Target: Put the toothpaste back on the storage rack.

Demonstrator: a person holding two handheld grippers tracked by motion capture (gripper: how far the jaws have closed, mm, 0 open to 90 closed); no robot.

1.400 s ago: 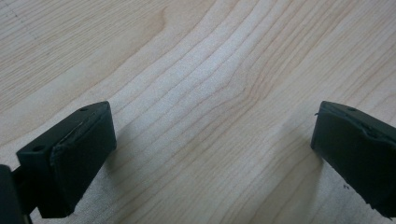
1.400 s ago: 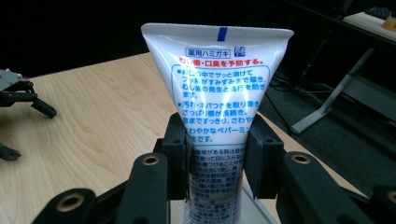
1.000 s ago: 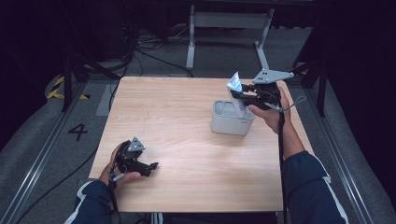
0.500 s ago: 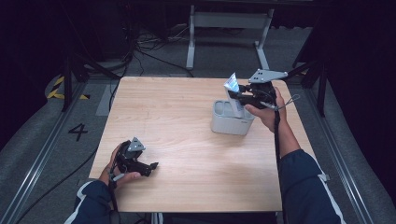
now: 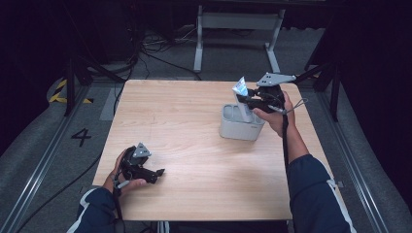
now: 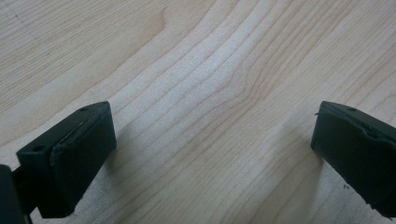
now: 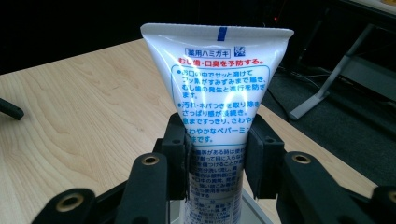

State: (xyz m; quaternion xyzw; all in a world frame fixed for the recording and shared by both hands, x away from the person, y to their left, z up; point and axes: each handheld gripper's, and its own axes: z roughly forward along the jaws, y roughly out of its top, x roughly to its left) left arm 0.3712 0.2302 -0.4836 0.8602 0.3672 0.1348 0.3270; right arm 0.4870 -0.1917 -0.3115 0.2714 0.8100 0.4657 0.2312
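Right gripper view: toothpaste tube (image 7: 219,107) upright, pinched between right gripper (image 7: 215,161) jaws.

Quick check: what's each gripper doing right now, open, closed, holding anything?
Left gripper: open, nothing between its jaws, low over the table.
Right gripper: shut on the toothpaste tube, above the grey holder.

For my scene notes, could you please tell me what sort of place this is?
Probably a recording studio or lab, not a home: a bare wooden table stands among dark surroundings, loose cables run over the grey floor, and a painted number 4 marks the floor.
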